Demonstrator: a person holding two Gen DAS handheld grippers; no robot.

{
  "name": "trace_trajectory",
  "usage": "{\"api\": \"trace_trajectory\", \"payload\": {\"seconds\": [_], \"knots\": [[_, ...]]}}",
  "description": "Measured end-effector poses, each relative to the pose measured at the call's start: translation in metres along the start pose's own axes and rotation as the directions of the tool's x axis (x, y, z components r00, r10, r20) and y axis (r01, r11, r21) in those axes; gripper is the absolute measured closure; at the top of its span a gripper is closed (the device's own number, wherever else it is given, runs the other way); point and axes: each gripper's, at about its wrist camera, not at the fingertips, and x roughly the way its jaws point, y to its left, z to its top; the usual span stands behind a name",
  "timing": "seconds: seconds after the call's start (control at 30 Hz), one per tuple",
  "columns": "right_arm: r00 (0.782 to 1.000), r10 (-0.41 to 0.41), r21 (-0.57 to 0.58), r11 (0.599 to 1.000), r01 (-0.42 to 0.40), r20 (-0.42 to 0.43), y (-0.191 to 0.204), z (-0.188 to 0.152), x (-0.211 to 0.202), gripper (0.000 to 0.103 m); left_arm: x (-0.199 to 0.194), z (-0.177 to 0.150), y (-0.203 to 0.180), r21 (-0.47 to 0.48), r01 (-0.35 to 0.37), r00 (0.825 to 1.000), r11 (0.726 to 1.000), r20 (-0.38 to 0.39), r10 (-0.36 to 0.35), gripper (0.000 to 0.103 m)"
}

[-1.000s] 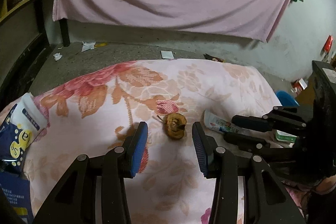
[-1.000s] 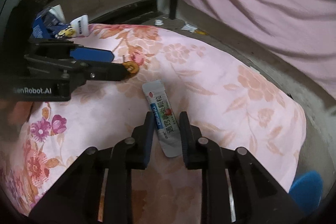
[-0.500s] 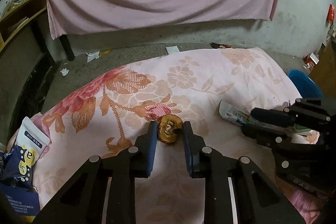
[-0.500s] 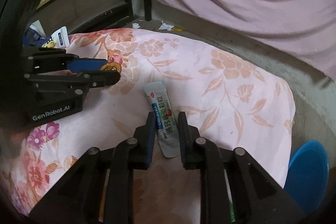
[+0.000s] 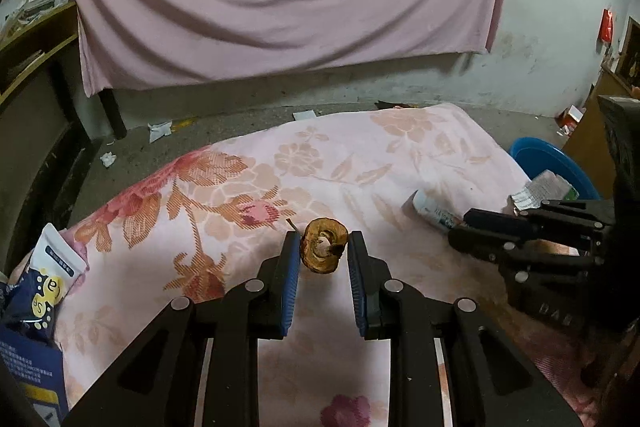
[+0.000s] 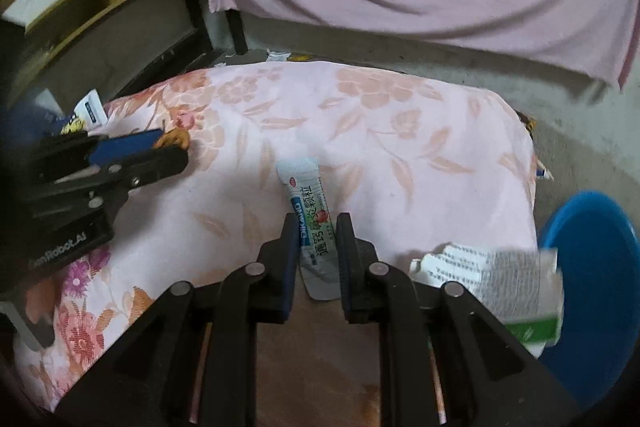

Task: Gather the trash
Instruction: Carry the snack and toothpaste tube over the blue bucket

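Observation:
A brown dried fruit core (image 5: pixel 323 250) stands on edge between the blue pads of my left gripper (image 5: pixel 324 253), which is shut on it just above the flowered pink cloth (image 5: pixel 360 155). A white and blue medicine sachet (image 6: pixel 310 211) lies lengthwise between the fingers of my right gripper (image 6: pixel 318 239). Those jaws are closing, and both pads press on the sachet's long edges. From the right wrist view, the left gripper (image 6: pixel 172 151) shows at the left with the core (image 6: pixel 176 139) in its tips. The right gripper (image 5: pixel 466 227) and the sachet (image 5: pixel 430 207) appear at the right of the left wrist view.
A blue basin (image 6: pixel 588 267) sits on the floor past the cloth's right edge. A torn white and green paper packet (image 6: pixel 512 291) lies beside the right gripper. A blue and white snack bag (image 5: pixel 40 279) rests at the cloth's left end. Paper scraps (image 5: pixel 160 129) litter the floor under a pink hanging sheet.
The left jaws closed from wide apart onto the fruit core. The right jaws narrowed onto the sachet. Both grippers rolled and shifted over the cloth, bringing the blue basin into view.

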Motion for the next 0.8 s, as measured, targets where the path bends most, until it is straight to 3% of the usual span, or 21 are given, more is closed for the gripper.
{"api": "trace_trajectory", "payload": {"seconds": [0.27,0.47,0.67,0.8], "knots": [[0.998,-0.021,0.11,0.994,0.016,0.051,-0.037,-0.009,-0.023,0.058,-0.006,0.004,-0.028,-0.042,0.08,0.997,0.996,0.022,-0.079,0.083],[0.989,-0.036,0.197,0.98,0.006,0.147,-0.073,-0.023,-0.052,0.058,-0.015,0.012,-0.061,-0.026,0.104,0.99,0.994,0.103,-0.101,0.083],[0.961,-0.141,0.258,0.963,0.077,0.236,-0.111,-0.045,-0.081,0.058,-0.021,0.023,-0.097,-0.002,0.131,0.975,0.991,0.183,-0.128,0.083],[0.935,-0.177,0.313,0.946,0.077,0.306,-0.135,-0.061,-0.1,0.058,-0.023,0.029,-0.12,0.023,0.141,0.967,0.99,0.212,-0.143,0.083]]}}
